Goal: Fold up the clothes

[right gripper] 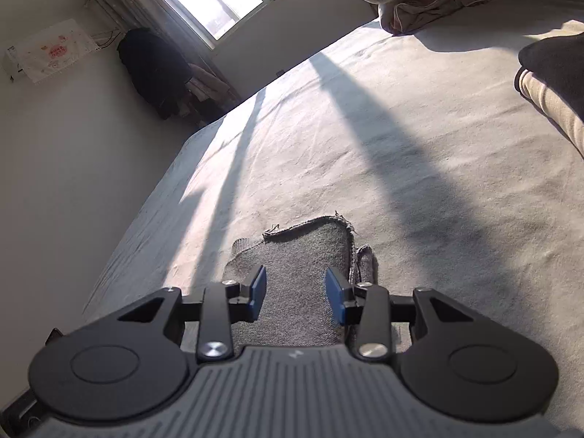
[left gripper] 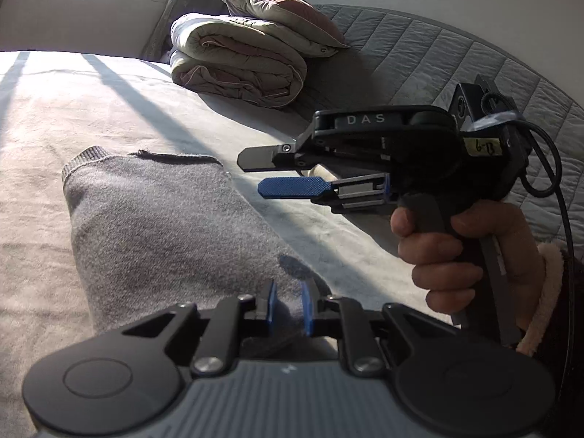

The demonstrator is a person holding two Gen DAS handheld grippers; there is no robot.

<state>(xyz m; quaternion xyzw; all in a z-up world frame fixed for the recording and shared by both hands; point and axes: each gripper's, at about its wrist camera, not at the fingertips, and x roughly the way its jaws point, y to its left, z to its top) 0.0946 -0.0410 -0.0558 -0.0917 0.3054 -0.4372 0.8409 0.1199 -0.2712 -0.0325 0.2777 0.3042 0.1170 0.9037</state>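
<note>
A grey knit garment (left gripper: 164,226) lies folded on the pale bed sheet (left gripper: 54,116); its ribbed cuff points to the far left. My left gripper (left gripper: 290,304) is open just above the garment's near edge, nothing between its blue pads. My right gripper (left gripper: 255,173) hovers open and empty to the right of the garment, held by a hand. In the right wrist view the right gripper (right gripper: 295,294) is open above the garment (right gripper: 303,255), whose frayed edge lies just ahead.
A folded quilt (left gripper: 241,69) with a pillow (left gripper: 281,14) on it sits at the head of the bed by a grey quilted headboard (left gripper: 438,54). A dark and beige fabric pile (right gripper: 554,84) lies at right. The bed's left edge drops to the wall (right gripper: 73,189).
</note>
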